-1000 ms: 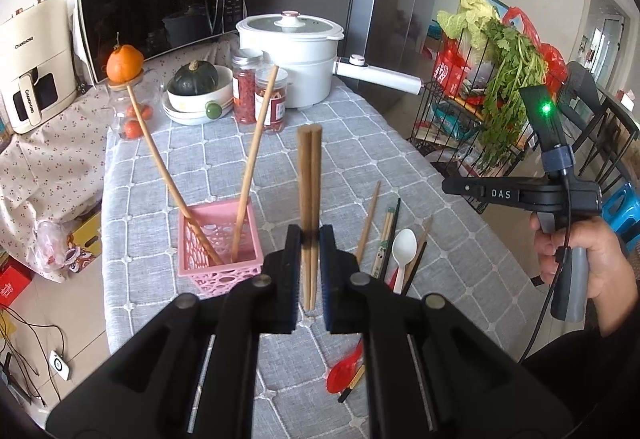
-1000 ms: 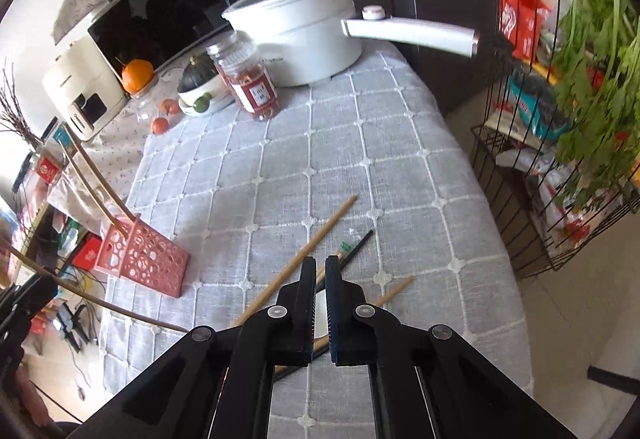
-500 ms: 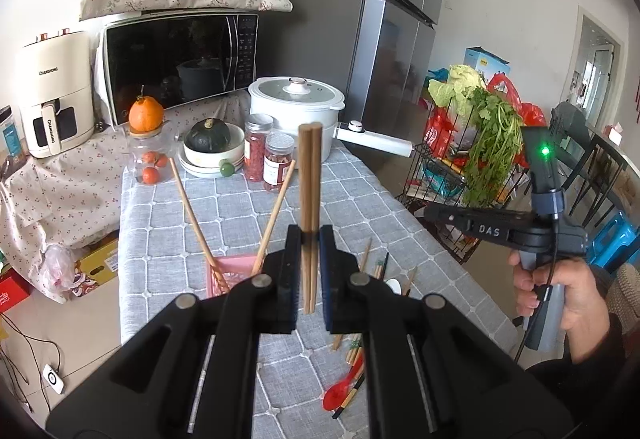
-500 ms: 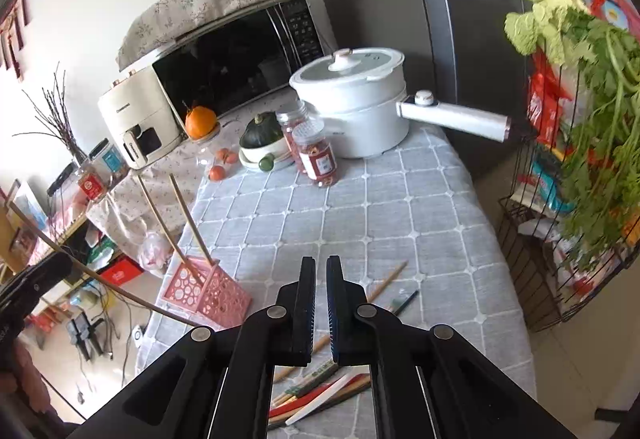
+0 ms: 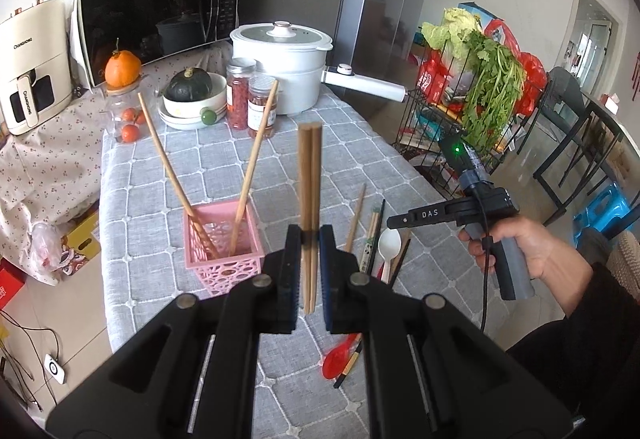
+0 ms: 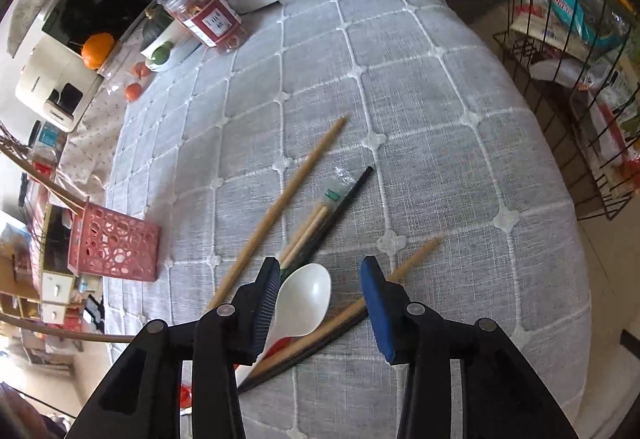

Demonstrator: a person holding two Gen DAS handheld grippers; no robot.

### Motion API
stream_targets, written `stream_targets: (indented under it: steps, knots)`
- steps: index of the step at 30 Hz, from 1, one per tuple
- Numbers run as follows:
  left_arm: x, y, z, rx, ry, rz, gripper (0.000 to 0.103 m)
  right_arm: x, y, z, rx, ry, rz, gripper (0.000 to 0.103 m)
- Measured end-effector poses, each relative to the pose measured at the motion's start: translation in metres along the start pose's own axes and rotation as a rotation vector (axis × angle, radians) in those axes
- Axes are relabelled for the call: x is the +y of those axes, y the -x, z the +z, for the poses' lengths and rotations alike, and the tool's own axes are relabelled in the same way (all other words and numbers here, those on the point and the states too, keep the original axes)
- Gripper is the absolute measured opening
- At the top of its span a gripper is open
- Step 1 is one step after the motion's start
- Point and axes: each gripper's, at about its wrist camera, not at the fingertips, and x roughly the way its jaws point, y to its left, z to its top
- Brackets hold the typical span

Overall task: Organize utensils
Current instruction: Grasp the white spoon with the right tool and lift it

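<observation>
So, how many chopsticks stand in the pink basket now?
2. One leans to the left corner of the basket; the other leans right, toward the jars. None seems hidden.

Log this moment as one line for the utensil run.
left gripper: shut on chopstick pair | right gripper: fingers opening over white spoon, not gripping | pink basket: two chopsticks inside

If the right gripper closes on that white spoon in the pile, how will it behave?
The white spoon looks like smooth plastic, so probably light, stiff and slippery in the pads. Its rounded bowl may squirt sideways as the opening right gripper closes. Its handle seems tucked among the dark chopsticks, which may shift.
</observation>
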Motion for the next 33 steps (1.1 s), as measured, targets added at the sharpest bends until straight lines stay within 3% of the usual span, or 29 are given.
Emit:
stream_targets:
  steps: [5, 6, 7, 10, 20, 21, 23, 25, 33]
  knots:
    - [0.002, -0.004, -0.002, 0.018, -0.001, 0.007, 0.01, 0.003, -0.018, -0.005, 0.051, 0.022, 0.014, 0.025]
    - [0.003, -0.005, -0.002, 0.021, 0.0, 0.008, 0.01, 0.005, -0.021, -0.006, 0.06, 0.034, 0.003, 0.021]
    - [0.003, -0.005, -0.002, 0.022, 0.002, 0.01, 0.01, 0.008, -0.022, -0.004, 0.045, 0.05, -0.006, 0.011]
    - [0.006, -0.005, -0.003, 0.02, 0.006, 0.015, 0.01, 0.011, -0.02, -0.005, 0.056, 0.043, 0.014, 0.005]
    - [0.01, 0.03, 0.007, -0.097, 0.019, 0.024, 0.01, 0.057, 0.073, -0.015, -0.234, 0.167, -0.013, 0.005]
    - [0.011, 0.029, 0.007, -0.095, 0.022, 0.022, 0.01, 0.057, 0.075, -0.016, -0.241, 0.156, -0.018, 0.006]
    - [0.011, 0.024, 0.004, -0.076, 0.023, 0.02, 0.01, 0.051, 0.066, -0.016, -0.198, 0.106, -0.05, 0.022]
    - [0.011, 0.016, 0.002, -0.047, 0.023, 0.015, 0.01, 0.048, 0.048, -0.019, -0.121, 0.086, -0.076, 0.063]
    - [0.013, 0.009, -0.004, -0.006, 0.038, -0.001, 0.01, 0.059, -0.001, -0.029, -0.013, 0.181, -0.252, 0.061]
